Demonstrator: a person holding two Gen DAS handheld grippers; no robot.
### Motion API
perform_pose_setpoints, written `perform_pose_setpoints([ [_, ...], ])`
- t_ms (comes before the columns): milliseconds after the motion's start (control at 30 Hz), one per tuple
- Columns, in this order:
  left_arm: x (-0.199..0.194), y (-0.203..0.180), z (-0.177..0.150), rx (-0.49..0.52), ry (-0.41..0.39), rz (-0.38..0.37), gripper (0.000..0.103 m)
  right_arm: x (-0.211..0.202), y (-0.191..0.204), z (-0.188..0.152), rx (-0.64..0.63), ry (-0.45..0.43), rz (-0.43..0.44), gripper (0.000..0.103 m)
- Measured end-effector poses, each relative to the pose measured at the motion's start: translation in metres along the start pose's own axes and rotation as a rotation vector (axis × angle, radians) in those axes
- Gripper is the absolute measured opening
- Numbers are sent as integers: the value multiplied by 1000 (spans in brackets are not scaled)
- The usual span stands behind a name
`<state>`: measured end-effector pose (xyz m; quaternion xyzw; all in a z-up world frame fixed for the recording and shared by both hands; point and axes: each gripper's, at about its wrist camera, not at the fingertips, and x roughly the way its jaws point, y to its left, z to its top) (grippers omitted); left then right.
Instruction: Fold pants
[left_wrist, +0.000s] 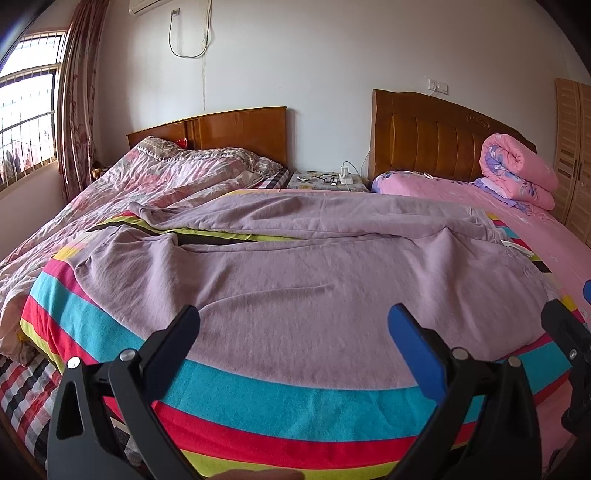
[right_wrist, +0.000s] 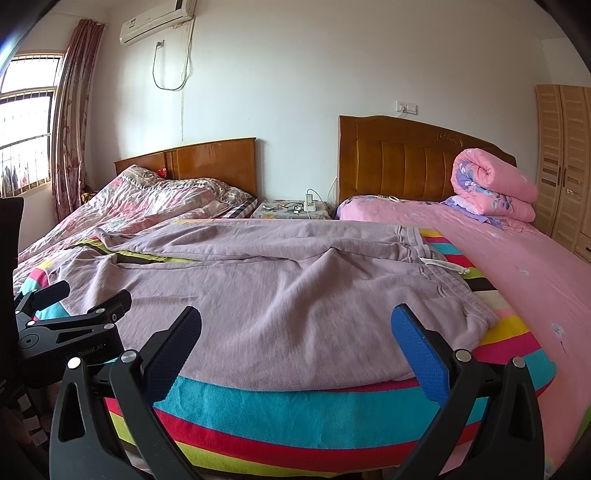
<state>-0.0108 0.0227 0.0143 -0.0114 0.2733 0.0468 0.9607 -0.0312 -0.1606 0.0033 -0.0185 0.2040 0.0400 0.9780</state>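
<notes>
In the left wrist view, the left gripper (left_wrist: 293, 325) has its two fingers spread wide, with nothing in them. It hangs over the near edge of the purple pants (left_wrist: 295, 266). The pants lie spread out on a striped blanket (left_wrist: 258, 402) on the bed.

In the right wrist view, the right gripper (right_wrist: 295, 326) is spread wide too, and empty. The pants (right_wrist: 277, 280) lie flat in front of it, with the waistband (right_wrist: 417, 240) on the right. A rolled pink quilt (right_wrist: 495, 184) sits far back.
</notes>
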Motion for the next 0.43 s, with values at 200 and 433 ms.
perform_pose_setpoints([
  [200,-6,2,0,-19,-33,-16,102,0,-1,1,1,4,-4,99],
  [433,-7,0,1,-13,-32,-13,102,1,-1,2,-2,9,-6,99],
])
